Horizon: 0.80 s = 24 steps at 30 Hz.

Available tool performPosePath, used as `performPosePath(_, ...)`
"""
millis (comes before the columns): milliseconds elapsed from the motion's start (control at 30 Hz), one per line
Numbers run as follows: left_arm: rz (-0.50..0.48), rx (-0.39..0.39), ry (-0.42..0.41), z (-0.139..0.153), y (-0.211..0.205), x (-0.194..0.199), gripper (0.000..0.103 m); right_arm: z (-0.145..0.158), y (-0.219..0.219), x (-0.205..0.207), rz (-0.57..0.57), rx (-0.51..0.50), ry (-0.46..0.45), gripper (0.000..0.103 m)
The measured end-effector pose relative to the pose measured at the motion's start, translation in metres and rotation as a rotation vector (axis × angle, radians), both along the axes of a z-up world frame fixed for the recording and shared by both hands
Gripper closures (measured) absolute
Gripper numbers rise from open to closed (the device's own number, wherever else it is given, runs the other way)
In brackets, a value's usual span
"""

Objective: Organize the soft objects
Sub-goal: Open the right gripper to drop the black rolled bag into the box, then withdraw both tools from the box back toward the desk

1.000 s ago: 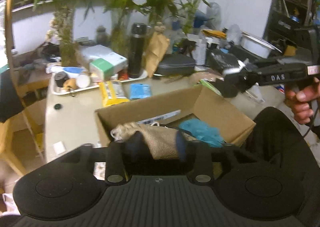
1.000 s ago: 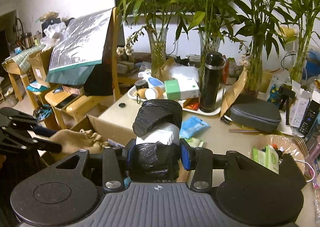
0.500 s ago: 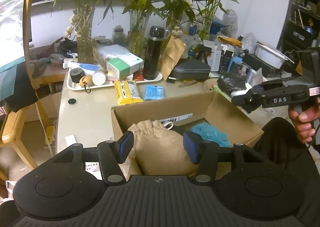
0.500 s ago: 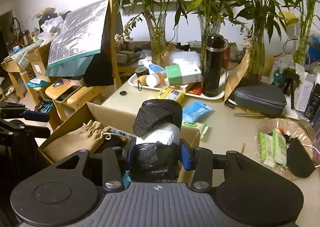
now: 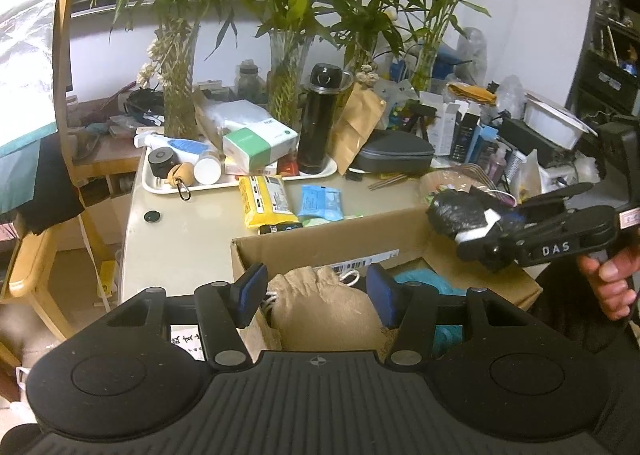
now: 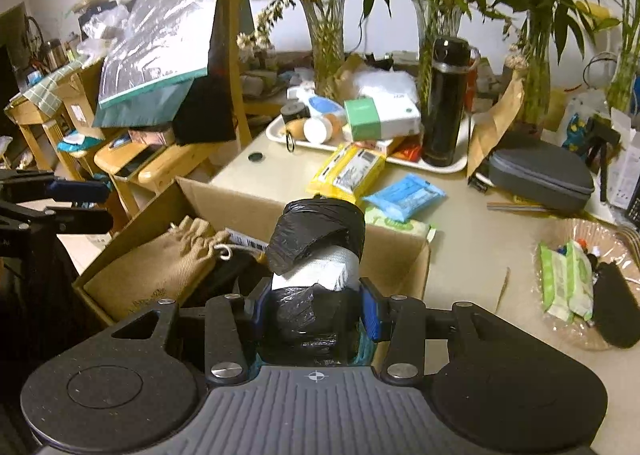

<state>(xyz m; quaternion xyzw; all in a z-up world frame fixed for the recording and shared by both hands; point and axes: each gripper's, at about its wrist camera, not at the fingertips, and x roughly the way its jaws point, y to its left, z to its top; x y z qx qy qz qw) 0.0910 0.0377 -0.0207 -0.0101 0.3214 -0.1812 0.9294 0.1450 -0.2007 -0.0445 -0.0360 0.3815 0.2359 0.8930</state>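
Cardboard box (image 5: 320, 247): plain brown corrugated board, open-topped, flaps up, a barcode label on its inner wall; we see it at the near edge of the table (image 5: 188, 223).
Burlap pouch (image 5: 324, 307): coarse tan weave, gathered neck with a white drawstring; it lies inside the box at the left.
Teal thing (image 5: 420, 281): fuzzy, crumpled, in the box just right of the pouch; we cannot tell what it is.
Left gripper (image 5: 316, 295): jaws spread, blue pads clear of the pouch on both sides, nothing pinched.
Right gripper (image 6: 314, 309): pads pressed on a roll of bags (image 6: 316, 251), glossy black crinkled film around a pale core, standing upright over the box.
Hand (image 5: 612, 283): wrapped around the right gripper's black handle.
Table top: smooth pale surface, with a yellow packet (image 5: 266, 205) and a blue packet (image 5: 322, 202) lying flat beyond the box.
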Motion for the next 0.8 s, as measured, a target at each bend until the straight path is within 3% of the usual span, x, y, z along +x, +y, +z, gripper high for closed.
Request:
performPosePath(100,0.005,-0.01,0.003,0.0,0.002,0.003,0.049,-0.005,0.005,0.004,0.015,-0.001,0.037,0.054)
performPosePath(167,0.009,-0.016,0.006,0.0,0.002,0.004,0.049,-0.008,0.013,0.004,0.044,-0.029,0.041,0.037)
performPosePath(233,0.01,-0.025,0.007,0.0,0.004,0.004,0.049,-0.006,0.02,0.001,0.059,-0.053,0.006,0.013)
performPosePath(533,0.05,-0.074,0.01,0.009,0.01,0.008,0.049,0.02,0.024,0.009,0.017,-0.028,-0.054,0.0)
performPosePath(800,0.059,-0.116,-0.017,0.023,0.01,0.009,0.049,0.046,0.012,0.016,-0.02,-0.041,-0.115,0.0)
